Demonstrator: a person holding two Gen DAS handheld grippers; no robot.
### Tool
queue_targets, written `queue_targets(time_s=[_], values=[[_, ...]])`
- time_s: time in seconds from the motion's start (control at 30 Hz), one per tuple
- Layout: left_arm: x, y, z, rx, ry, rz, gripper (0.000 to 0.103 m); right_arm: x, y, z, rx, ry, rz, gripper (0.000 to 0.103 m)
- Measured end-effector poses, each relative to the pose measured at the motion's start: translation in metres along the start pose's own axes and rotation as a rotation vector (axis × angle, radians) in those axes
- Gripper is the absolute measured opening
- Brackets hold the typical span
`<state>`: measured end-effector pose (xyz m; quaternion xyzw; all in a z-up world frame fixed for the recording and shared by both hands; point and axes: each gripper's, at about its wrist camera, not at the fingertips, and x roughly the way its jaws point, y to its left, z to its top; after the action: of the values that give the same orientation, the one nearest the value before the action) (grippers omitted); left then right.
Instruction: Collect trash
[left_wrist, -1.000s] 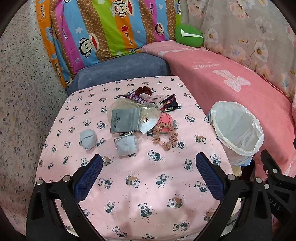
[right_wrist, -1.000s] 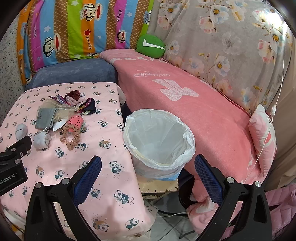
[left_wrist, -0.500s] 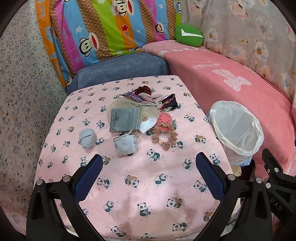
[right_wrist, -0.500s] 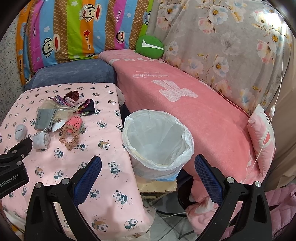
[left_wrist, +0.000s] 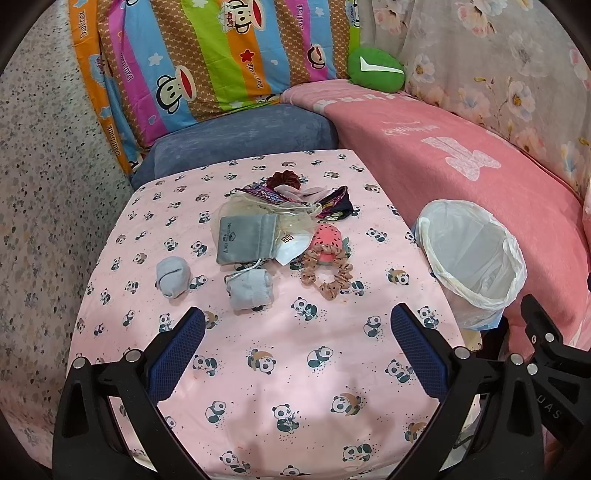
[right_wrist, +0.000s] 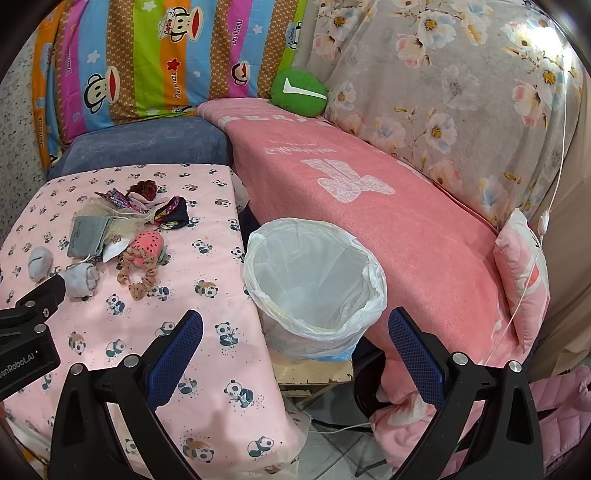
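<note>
Ahead of the left gripper (left_wrist: 297, 338), spread wide and empty over the table (left_wrist: 258, 398), lying clustered for easy picking: 2 socks (left_wrist: 250, 288), pouch (left_wrist: 245, 239), mask (left_wrist: 291, 246), scrunchie (left_wrist: 327, 271); right gripper (right_wrist: 294, 341), equally wide and empty, facing the bin (right_wrist: 314, 280) just beyond.

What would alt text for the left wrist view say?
Open left gripper jaws hover above a panda-print table holding a pile of small items: two gray sock balls, a gray pouch, scrunchies. A white-lined trash bin stands at the right.
</note>
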<state>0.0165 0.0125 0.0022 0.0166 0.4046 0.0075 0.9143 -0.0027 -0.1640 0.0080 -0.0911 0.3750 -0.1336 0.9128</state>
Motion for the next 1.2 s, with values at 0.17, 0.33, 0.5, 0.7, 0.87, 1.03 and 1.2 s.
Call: queue_targets(time_s=[0.17,0.33,0.5,0.7,0.87,1.03,1.2], values=[[0.0,0.0,0.0,-0.002,0.002,0.0,0.096,0.0,0.0,0.0,-0.001,0.0,-0.001,0.096],[0.0,-0.001,0.001,-0.002,0.001,0.0,0.096,0.001,-0.003,0.0,-0.003,0.001,-0.004,0.096],[0.0,0.0,0.0,-0.002,0.001,0.0,0.096,0.001,-0.004,0.0,-0.003,-0.001,-0.007,0.096],[0.0,-0.003,0.001,-0.001,0.002,0.001,0.096,0.001,-0.006,0.0,-0.001,-0.006,-0.02,0.096],[0.0,-0.003,0.001,0.001,0.0,0.0,0.096,-0.002,-0.003,0.0,0.001,-0.011,-0.029,0.096],[0.001,-0.008,0.001,0.0,-0.004,-0.003,0.096,-0.003,0.0,0.0,0.021,-0.011,0.001,0.096],[0.001,-0.006,0.002,-0.013,-0.004,-0.005,0.096,-0.003,0.007,0.001,0.03,-0.009,0.021,0.096]])
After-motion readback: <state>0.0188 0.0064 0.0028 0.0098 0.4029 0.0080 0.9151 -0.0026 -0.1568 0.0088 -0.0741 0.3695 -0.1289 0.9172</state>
